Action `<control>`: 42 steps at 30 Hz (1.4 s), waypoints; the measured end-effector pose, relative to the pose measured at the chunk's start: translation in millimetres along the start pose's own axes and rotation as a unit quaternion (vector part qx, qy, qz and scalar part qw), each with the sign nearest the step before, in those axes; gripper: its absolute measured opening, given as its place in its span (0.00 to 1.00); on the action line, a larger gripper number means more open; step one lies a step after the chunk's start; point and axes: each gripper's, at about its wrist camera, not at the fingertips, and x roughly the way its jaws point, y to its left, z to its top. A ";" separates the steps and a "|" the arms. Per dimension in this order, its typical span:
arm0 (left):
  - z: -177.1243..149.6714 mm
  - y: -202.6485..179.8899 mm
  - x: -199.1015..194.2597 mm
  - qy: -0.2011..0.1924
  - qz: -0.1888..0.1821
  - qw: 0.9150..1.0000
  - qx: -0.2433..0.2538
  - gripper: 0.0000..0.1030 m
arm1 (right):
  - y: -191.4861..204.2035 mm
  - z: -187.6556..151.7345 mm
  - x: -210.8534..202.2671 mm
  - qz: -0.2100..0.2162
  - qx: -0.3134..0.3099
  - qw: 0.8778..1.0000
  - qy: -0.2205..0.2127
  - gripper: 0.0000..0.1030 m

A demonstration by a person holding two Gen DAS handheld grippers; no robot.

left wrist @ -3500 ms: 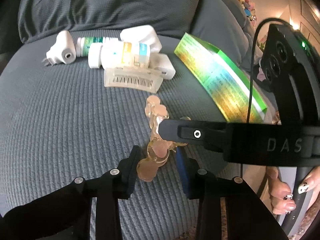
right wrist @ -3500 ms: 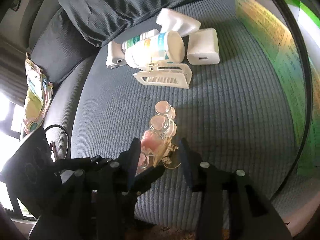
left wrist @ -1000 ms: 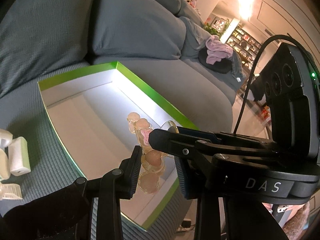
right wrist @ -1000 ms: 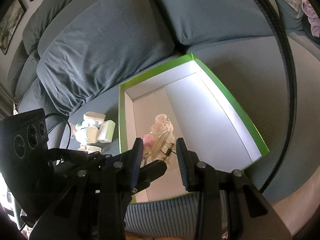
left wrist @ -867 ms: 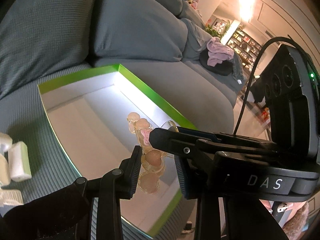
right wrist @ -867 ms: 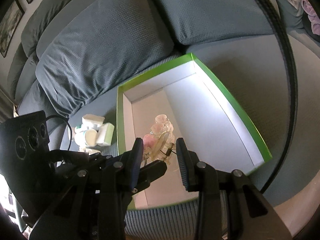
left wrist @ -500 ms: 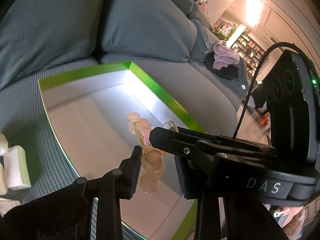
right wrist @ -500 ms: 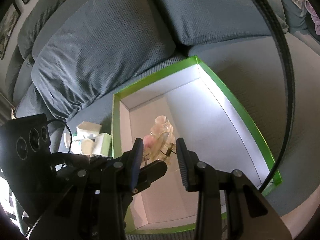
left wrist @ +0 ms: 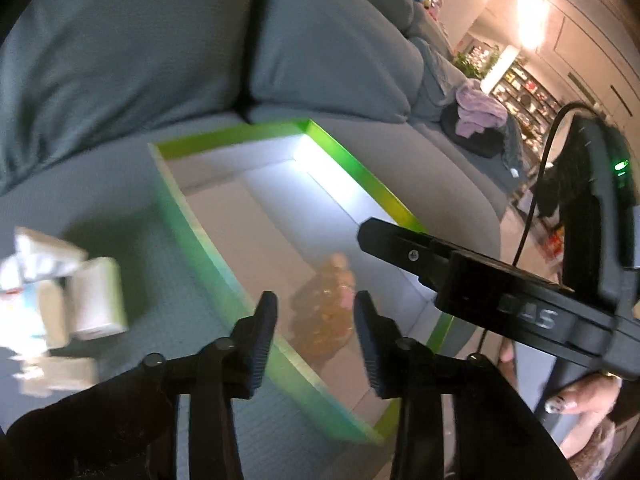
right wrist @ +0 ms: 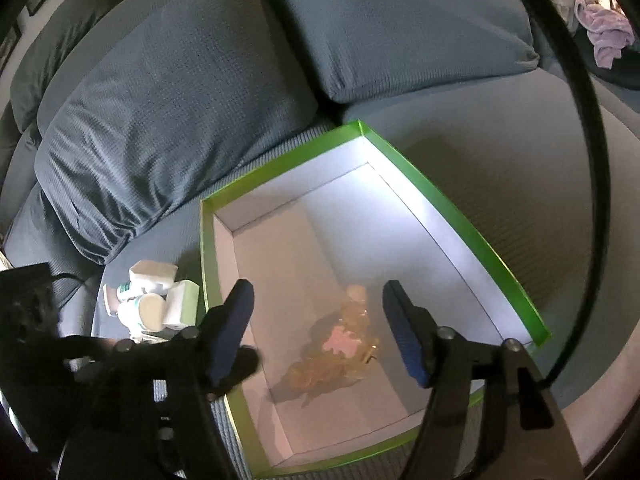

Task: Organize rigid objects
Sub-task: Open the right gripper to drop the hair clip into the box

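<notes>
Released since half a second ago, the translucent peach hair clip (right wrist: 340, 354) now lies on the white floor of the green-rimmed box (right wrist: 460, 220), no longer pinched between the two tools. Both jaws have spread: the left gripper (left wrist: 314, 330) hangs above the clip with its fingers apart and nothing between them, and the right gripper (right wrist: 320, 332) stands wider still, also holding nothing. Under the box is a blue-grey ribbed sofa seat (right wrist: 520, 152) with plump back cushions (right wrist: 160, 100) behind it; a lilac cloth (right wrist: 608, 36) sits farther along, and lit shelves (left wrist: 520, 84) glow in the room beyond. Beside the box's left wall, on the seat, cluster the white chargers and bottles (right wrist: 156, 304). The clip looks glossy, amber with a pink patch, made of rounded lobes, blurred in the left view.
</notes>
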 end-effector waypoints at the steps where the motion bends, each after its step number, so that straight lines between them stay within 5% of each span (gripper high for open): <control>1: -2.7 3.9 -8.9 -0.008 0.008 1.000 0.001 0.50 | 4.1 -3.2 0.4 -0.006 -0.001 1.000 -0.007 0.68; 4: -13.9 20.3 -35.7 -0.022 0.025 0.999 0.009 0.61 | 15.4 -13.4 8.2 -0.033 -0.005 0.999 -0.014 0.69; 11: -52.7 91.8 -91.2 -0.046 0.104 0.992 -0.047 0.62 | 41.7 -32.9 42.3 -0.102 -0.034 0.994 -0.005 0.68; 15: -69.8 137.0 -113.8 -0.061 0.127 0.985 -0.097 0.62 | 52.4 -34.7 34.8 -0.135 -0.033 0.989 -0.051 0.69; 18: -81.8 164.7 -126.0 -0.070 0.133 0.980 -0.131 0.62 | 60.8 -33.9 31.1 -0.175 -0.052 0.980 -0.082 0.69; 22: -92.2 189.1 -129.3 -0.088 0.144 0.975 -0.141 0.62 | 63.5 -29.0 39.0 -0.195 -0.042 0.978 -0.067 0.68; 26: -108.5 210.9 -125.8 -0.100 0.116 0.972 -0.177 0.62 | 65.2 -21.5 24.3 -0.241 -0.041 0.963 -0.116 0.70; 33: -120.7 211.3 -114.2 -0.086 0.122 0.971 -0.184 0.62 | 48.2 -20.6 54.3 -0.210 0.014 0.978 -0.013 0.75; 42: -121.2 206.7 -135.3 -0.108 0.127 0.972 -0.165 0.62 | 61.7 -50.7 38.8 -0.227 -0.011 0.973 -0.034 0.75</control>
